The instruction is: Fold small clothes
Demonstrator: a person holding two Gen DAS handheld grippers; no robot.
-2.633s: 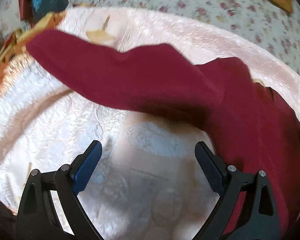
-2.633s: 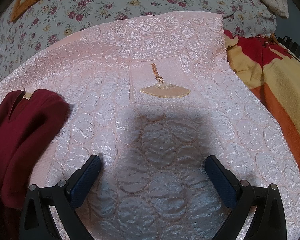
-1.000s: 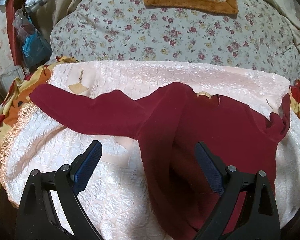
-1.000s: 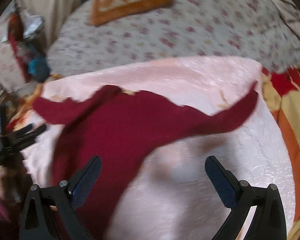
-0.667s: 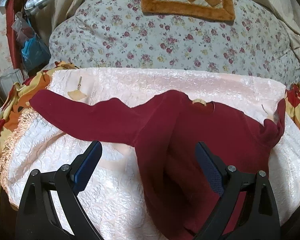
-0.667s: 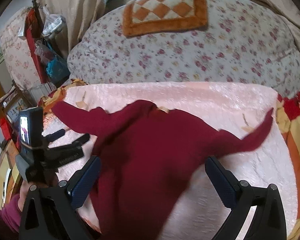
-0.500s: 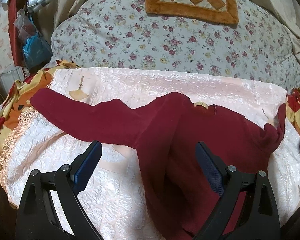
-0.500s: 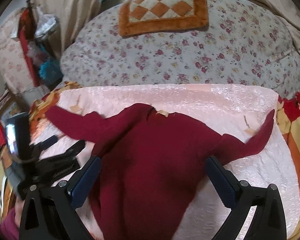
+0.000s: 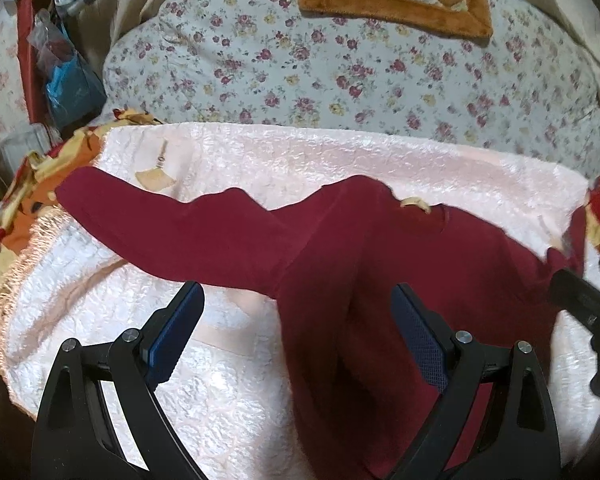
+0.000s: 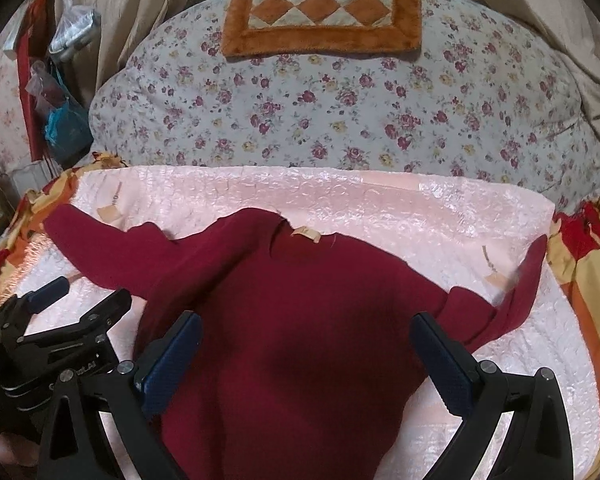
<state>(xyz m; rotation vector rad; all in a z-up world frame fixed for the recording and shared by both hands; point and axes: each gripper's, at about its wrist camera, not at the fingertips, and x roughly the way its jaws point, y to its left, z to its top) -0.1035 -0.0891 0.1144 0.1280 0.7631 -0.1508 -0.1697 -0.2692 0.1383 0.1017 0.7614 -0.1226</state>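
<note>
A dark red long-sleeved sweater (image 10: 300,320) lies spread face up on a pink quilted cover (image 10: 380,200), its collar with a tan label (image 10: 306,234) toward the far side. Its left sleeve (image 9: 172,224) stretches out to the left edge; the right sleeve (image 10: 528,280) bends up near the right edge. My left gripper (image 9: 296,336) is open above the sweater's left side, holding nothing. My right gripper (image 10: 308,364) is open over the sweater's body, also holding nothing. The left gripper (image 10: 76,304) also shows at the left of the right wrist view.
A big floral-print bedding roll (image 10: 340,100) lies behind the cover, with an orange checkered mat (image 10: 324,16) on top. An orange, red and yellow blanket (image 10: 588,260) shows at both sides. Bags (image 10: 60,120) hang at the far left.
Both grippers have pulled back and up from the bed surface, so the whole sweater now shows. In the last half second the views barely shift; the right gripper has entered the left view's right edge.
</note>
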